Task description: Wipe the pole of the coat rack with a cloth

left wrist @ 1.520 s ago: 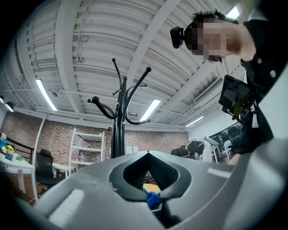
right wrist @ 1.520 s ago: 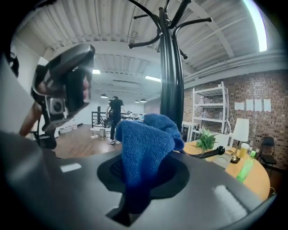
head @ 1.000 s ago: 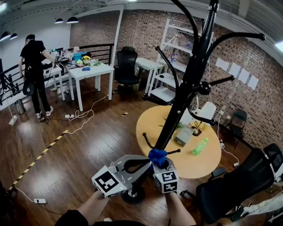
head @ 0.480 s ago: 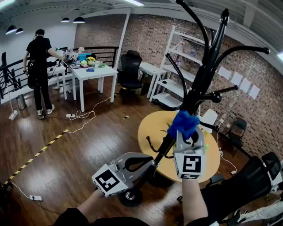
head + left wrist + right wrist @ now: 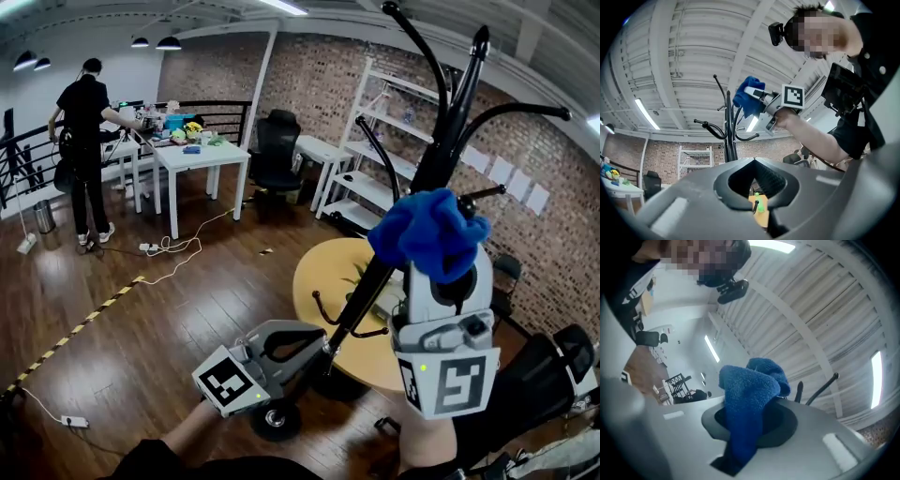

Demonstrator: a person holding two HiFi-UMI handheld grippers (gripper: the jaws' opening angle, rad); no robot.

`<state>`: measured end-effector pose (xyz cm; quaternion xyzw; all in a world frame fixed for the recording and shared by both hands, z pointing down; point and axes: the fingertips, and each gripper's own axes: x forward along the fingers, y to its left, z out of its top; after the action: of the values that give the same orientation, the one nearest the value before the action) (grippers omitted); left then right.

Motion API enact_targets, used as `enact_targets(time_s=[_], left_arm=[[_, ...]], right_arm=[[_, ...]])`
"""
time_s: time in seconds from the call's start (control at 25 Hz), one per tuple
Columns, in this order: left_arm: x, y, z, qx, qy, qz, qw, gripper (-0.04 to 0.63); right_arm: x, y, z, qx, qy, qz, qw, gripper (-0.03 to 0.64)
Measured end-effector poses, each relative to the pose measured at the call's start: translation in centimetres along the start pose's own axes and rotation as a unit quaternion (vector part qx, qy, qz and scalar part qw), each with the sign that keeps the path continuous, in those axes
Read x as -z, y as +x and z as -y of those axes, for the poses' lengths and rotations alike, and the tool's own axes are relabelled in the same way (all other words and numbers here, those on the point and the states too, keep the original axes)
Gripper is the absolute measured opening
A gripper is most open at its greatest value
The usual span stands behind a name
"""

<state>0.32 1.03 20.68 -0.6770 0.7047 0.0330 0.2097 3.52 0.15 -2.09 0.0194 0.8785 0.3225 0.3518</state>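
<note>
The right gripper (image 5: pixel 439 279) has its jaws pinching the blue cloth (image 5: pixel 429 232) up beside the coat rack's pole (image 5: pixel 356 300), the left gripper (image 5: pixel 319 349) has its jaws pressed together low by it, and I'd press the cloth on firmly and stroke down evenly.

Dark wooden floor (image 5: pixel 141 319) with trailing cables (image 5: pixel 178 248), red brick wall (image 5: pixel 319 84) behind. White tables (image 5: pixel 192 155) by a black railing (image 5: pixel 220 112), black office chair (image 5: pixel 274 150), white shelving (image 5: pixel 375 141), round yellow table (image 5: pixel 323 272). Black pendant lamps (image 5: pixel 169 42) under a white ceiling (image 5: pixel 94 19).
</note>
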Motion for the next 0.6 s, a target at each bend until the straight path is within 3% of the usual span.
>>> enact_targets(time_s=[0.16,0.32,0.4,0.6], left_arm=[[-0.2,-0.1,0.0,0.004,-0.002,0.000,1.0000,0.003],[0.4,-0.2,0.1,0.007,-0.008,-0.008,0.9999,0.003],[0.8,-0.1,0.1,0.008,-0.012,-0.011,0.9998,0.003],[1.6,0.0,-0.1,0.006,-0.019,-0.019,0.9996,0.003]], right_arm=[[0.7,-0.3,0.5,0.007,-0.005,-0.012,1.000,0.075],[8.1,-0.8,2.4,0.053,0.025,-0.092,0.994,0.075],[11.7,-1.0,2.4,0.055,0.035,-0.132,0.989,0.075],[17.0,-2.2,0.2,0.058,0.008,-0.177,0.982,0.075]])
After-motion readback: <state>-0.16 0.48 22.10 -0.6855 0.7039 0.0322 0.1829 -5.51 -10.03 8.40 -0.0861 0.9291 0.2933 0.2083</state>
